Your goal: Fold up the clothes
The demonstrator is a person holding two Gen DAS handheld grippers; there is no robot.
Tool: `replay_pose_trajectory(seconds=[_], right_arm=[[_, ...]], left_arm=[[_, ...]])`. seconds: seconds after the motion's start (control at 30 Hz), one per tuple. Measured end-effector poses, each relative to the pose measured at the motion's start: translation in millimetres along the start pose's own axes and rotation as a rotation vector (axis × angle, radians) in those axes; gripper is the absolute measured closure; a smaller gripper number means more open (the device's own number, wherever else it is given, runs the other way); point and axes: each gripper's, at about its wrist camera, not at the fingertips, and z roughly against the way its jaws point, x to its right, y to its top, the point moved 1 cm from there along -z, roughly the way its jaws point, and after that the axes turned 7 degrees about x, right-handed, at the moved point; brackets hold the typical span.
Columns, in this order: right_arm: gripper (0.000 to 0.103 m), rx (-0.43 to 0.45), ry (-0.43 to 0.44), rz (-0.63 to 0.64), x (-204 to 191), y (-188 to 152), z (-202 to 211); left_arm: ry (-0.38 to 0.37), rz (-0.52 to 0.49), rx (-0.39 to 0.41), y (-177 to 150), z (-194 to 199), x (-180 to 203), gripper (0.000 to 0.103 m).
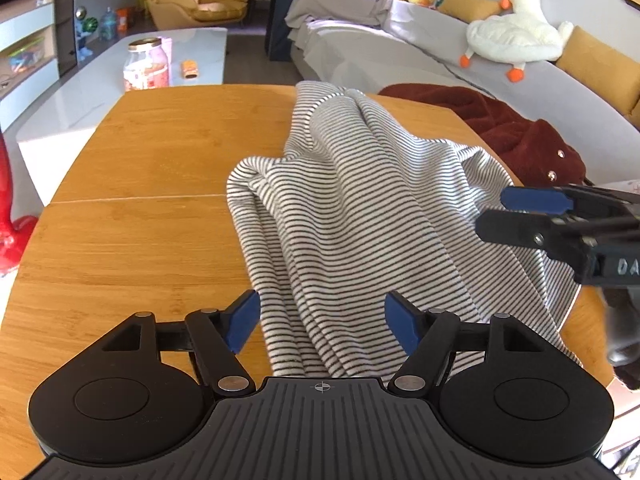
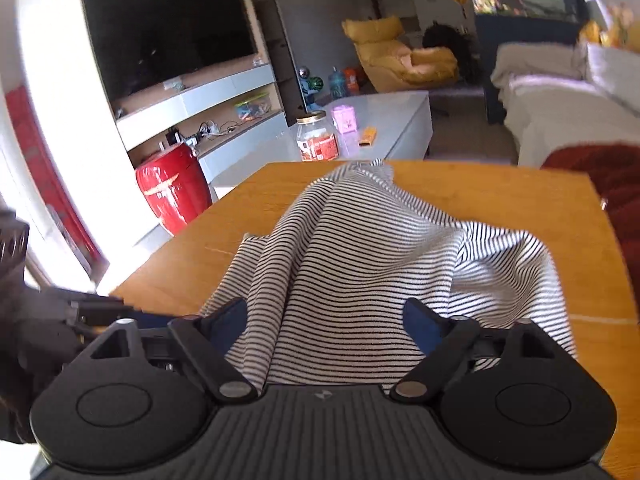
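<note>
Both grippers, left (image 1: 322, 322) and right (image 2: 326, 326), gape over the rumpled shirt (image 1: 352, 208); each should probably pinch one edge layer only.

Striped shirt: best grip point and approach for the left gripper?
Probably the near hem of the striped shirt, bunched in ridges between the open left gripper fingers. Come in low from the near table edge; the folds stand up enough to pinch.

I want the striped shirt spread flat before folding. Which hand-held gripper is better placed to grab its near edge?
Probably the left hand-held gripper: it is open, and the striped shirt runs bunched between its fingers, so closing should catch it.
</note>
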Motion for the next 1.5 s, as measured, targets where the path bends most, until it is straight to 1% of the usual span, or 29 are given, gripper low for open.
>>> replay_pose_trajectory(seconds=[0.03,0.07,0.23,0.27,0.3,0.33,0.37,0.43,0.47,0.5,0.63,0.7,0.73,0.83,0.87,0.9,0.93,0.97,1.0,1.03,1.07,1.1,1.17,1.23,1.3,1.33,1.4,1.47,1.5], right_arm=[[0.046,-0.014,0.002,0.024,-8,0,4],[0.049,-0.034,0.01,0.032,-13,-2,4],[0.049,-0.129,0.012,0.098,-34,-14,-21],[0.057,-0.151,0.018,0.109,-37,-17,-28],[0.083,-0.174,0.023,0.119,-41,-19,-36],[0.094,-0.184,0.038,0.135,-45,-15,-41],[0.098,-0.193,0.055,0.153,-50,-11,-47],[0.098,-0.152,0.119,0.226,-66,16,-49],[0.098,-0.13,0.151,0.264,-74,30,-50],[0.099,-0.102,0.179,0.282,-80,51,-54],[0.099,0.002,0.227,0.307,-96,132,-93],[0.099,0.017,0.249,0.276,-105,165,-126],[0.099,0.007,0.26,0.257,-109,178,-144],[0.097,-0.027,0.268,0.21,-116,197,-190],[0.092,-0.022,0.26,0.195,-114,200,-196],[0.081,0.01,0.238,0.195,-110,202,-194],[0.073,0.048,0.218,0.208,-105,204,-187],[0.063,0.082,0.189,0.236,-99,202,-175],[0.06,0.115,0.159,0.266,-93,200,-163],[0.06,0.122,0.115,0.294,-86,193,-153],[0.06,0.125,0.07,0.322,-78,186,-142],[0.06,0.107,0.026,0.335,-67,175,-133],[0.06,0.04,-0.041,0.335,-48,149,-120],[0.06,-0.018,-0.098,0.337,-31,119,-108],[0.055,-0.042,-0.154,0.313,-20,86,-93],[0.053,-0.04,-0.166,0.296,-18,71,-84],[0.039,-0.035,-0.171,0.272,-21,48,-73],[0.032,-0.044,-0.154,0.254,-31,24,-69],[0.031,-0.053,-0.148,0.259,-37,13,-74]], left_arm=[[0.003,0.005,0.008,1,2,-4,0.028],[0.008,0.012,0.019,2,5,-9,0.026],[0.039,0.078,0.081,5,25,-37,0.019],[0.045,0.092,0.091,6,29,-44,0.017],[0.045,0.108,0.1,6,33,-50,0.014],[0.042,0.125,0.108,7,38,-55,0.013],[0.04,0.141,0.117,8,42,-61,0.011],[0.02,0.167,0.136,10,51,-71,0.008],[0.016,0.164,0.151,12,55,-74,0.008],[0.013,0.157,0.167,14,59,-76,0.007],[-0.002,0.123,0.215,22,69,-76,0.004],[-0.012,0.114,0.217,26,66,-75,0.003],[-0.012,0.111,0.213,28,62,-74,0.003],[-0.031,0.101,0.2,31,48,-67,0.003],[-0.038,0.097,0.196,32,43,-64,0.003],[-0.045,0.093,0.191,33,39,-62,0.003],[-0.051,0.09,0.187,34,34,-60,0.003],[-0.058,0.086,0.182,35,29,-57,0.002],[-0.065,0.083,0.178,36,25,-55,0.001],[-0.085,0.078,0.184,36,19,-51,0.001],[-0.109,0.073,0.192,36,13,-47,0.0],[-0.132,0.069,0.2,36,7,-43,0.0],[-0.17,0.067,0.22,35,-7,-33,0.0],[-0.185,0.088,0.279,35,-15,-28,0.0],[-0.173,0.145,0.371,35,-17,-25,0.0],[-0.167,0.18,0.411,36,-18,-26,0.0],[-0.17,0.274,0.464,37,-23,-32,0.0],[-0.185,0.376,0.498,37,-32,-37,0.0],[-0.19,0.419,0.511,36,-38,-39,0.0]])
